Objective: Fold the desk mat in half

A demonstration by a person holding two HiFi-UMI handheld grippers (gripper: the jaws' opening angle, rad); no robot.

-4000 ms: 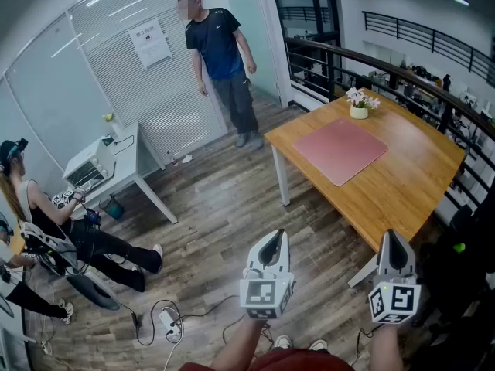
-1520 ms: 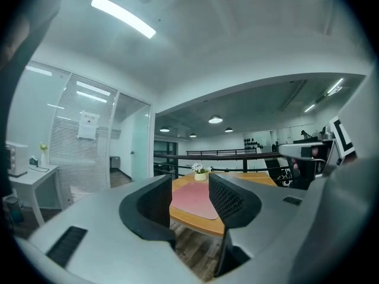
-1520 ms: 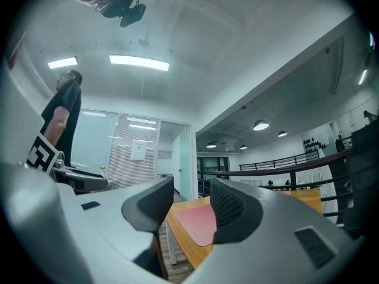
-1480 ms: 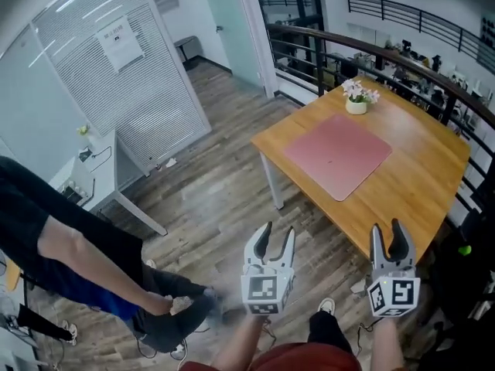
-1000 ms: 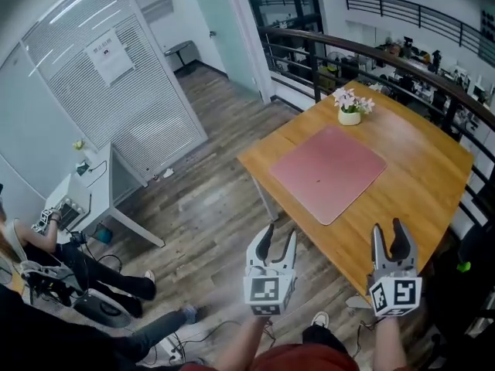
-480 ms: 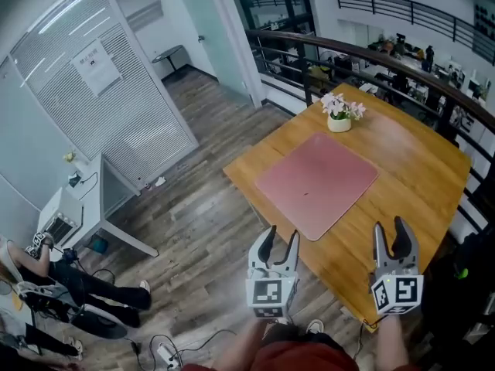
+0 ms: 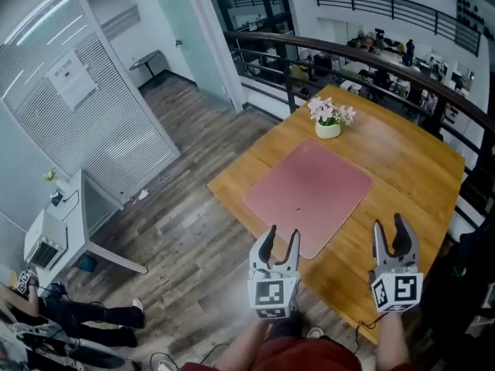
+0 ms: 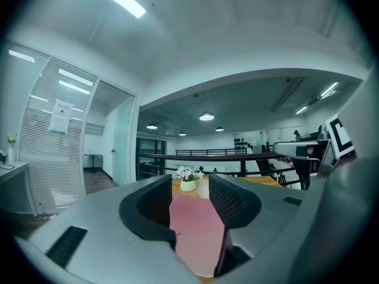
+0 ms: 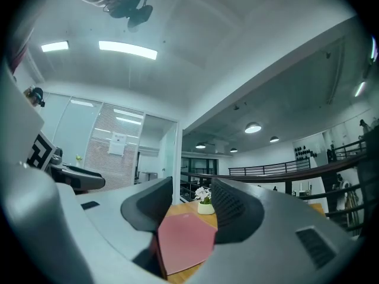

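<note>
A pink desk mat (image 7: 308, 192) lies flat and unfolded on the wooden table (image 7: 402, 168). My left gripper (image 7: 279, 240) hangs open in the air just short of the mat's near corner, nothing between its jaws. My right gripper (image 7: 393, 233) is open too, held above the table's near right edge. In the left gripper view the mat (image 8: 195, 229) shows through the gap of the jaws, with the gripper (image 8: 190, 194) apart from it. The right gripper view shows the mat (image 9: 185, 241) lower down, ahead of the open gripper (image 9: 189, 203).
A white pot of flowers (image 7: 329, 119) stands on the table just beyond the mat's far corner. A dark railing (image 7: 363, 56) runs behind the table. A white side table (image 7: 73, 222) and a seated person's legs (image 7: 85, 315) are at the left on the wooden floor.
The table and mat have come nearer and slid left in the head view. Both grippers have advanced towards the mat, still open. The person in dark trousers has left the view.
</note>
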